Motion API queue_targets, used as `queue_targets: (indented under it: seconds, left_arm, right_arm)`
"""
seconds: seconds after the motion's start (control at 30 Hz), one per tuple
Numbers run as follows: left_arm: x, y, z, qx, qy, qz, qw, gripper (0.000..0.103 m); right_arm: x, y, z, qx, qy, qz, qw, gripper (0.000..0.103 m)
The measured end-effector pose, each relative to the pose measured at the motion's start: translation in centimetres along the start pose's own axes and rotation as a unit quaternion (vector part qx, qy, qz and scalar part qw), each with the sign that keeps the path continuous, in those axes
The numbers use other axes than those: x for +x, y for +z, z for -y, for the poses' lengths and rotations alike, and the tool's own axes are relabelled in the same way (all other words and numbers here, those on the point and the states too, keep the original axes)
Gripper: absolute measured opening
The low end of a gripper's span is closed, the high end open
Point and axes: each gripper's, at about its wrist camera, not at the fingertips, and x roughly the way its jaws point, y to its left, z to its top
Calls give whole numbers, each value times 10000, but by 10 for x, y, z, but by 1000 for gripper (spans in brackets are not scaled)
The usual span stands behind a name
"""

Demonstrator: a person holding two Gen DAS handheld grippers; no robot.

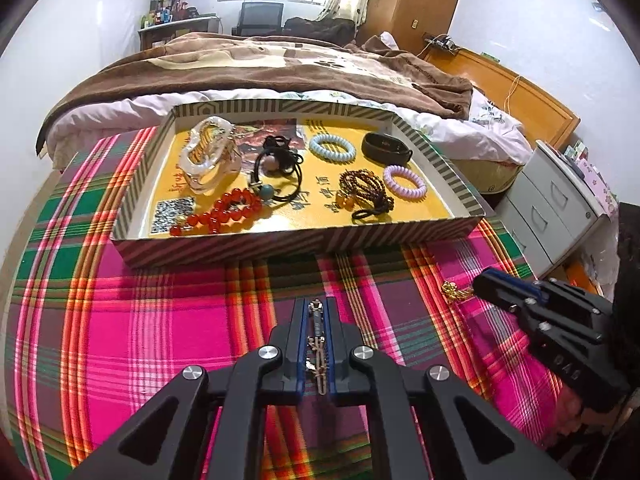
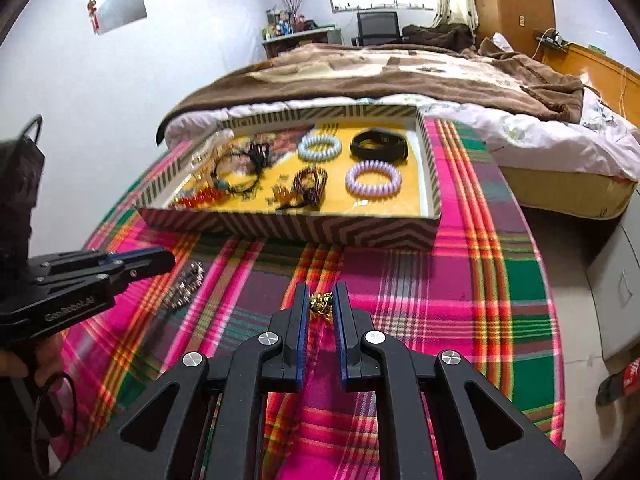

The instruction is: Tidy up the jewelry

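Jewelry fills the striped tray (image 1: pixel 280 240) straight ahead of my left hand-held gripper (image 1: pixel 318 312), on the plaid-covered surface (image 1: pixel 160 320). Through the left wrist view I see that gripper's jaws closed on a silver chain (image 1: pixel 317 344), which runs lengthwise between the blue pads. Beyond the fingertips, inside the tray, lie a clear hair claw (image 1: pixel 208 156) far left, red beads (image 1: pixel 224 210) at the near left, black hair ties (image 1: pixel 276 168) in the middle, a light blue coil tie (image 1: pixel 332 147) and a black band (image 1: pixel 386 148) at the back, a brown bead strand (image 1: pixel 364 192) and a lilac coil tie (image 1: pixel 405 182) nearer right. Off to the right, my right hand-held gripper (image 1: pixel 480 280) sits low on the cloth with a small gold piece (image 1: pixel 454 292) at its tip.

From the right wrist view, the right hand-held gripper (image 2: pixel 321 300) has its jaws part open around the gold piece (image 2: pixel 321 304), which rests on the cloth between the tips; I cannot tell whether the pads touch it. The tray (image 2: pixel 300 228) lies ahead, with the lilac coil tie (image 2: pixel 373 178) and black band (image 2: pixel 378 144) nearest this side. To the left, the left hand-held gripper (image 2: pixel 164 260) hovers over the cloth, the silver chain (image 2: pixel 184 284) blurred beneath it.
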Motion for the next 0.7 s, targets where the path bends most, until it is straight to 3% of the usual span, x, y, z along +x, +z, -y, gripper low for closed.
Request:
queue_targets:
  seconds: [0.17,0.4,0.43,0.53,0.7]
  left_arm:
    - [-8,1,-17,-224,-89,46,9997,7]
    - [4,-4,-10,-21,-155,-230,9996,10]
    - [8,-5,-8,20,-154,-282,9995,15]
    - [17,-8,-1,111,-74,-436,9990,48]
    - [23,-10,8,267,114,-469,9985,50]
  right_arm:
    - [-16,8,1,91,62,278,9996,12]
    - [-22,9,-2,110,112,408,9990,12]
    - [-22,9,-2,113,119,410,9990,12]
    - [-24,9,-2,102,136,416,9990,12]
    - [-29,9,0,122,165,485,9986,12]
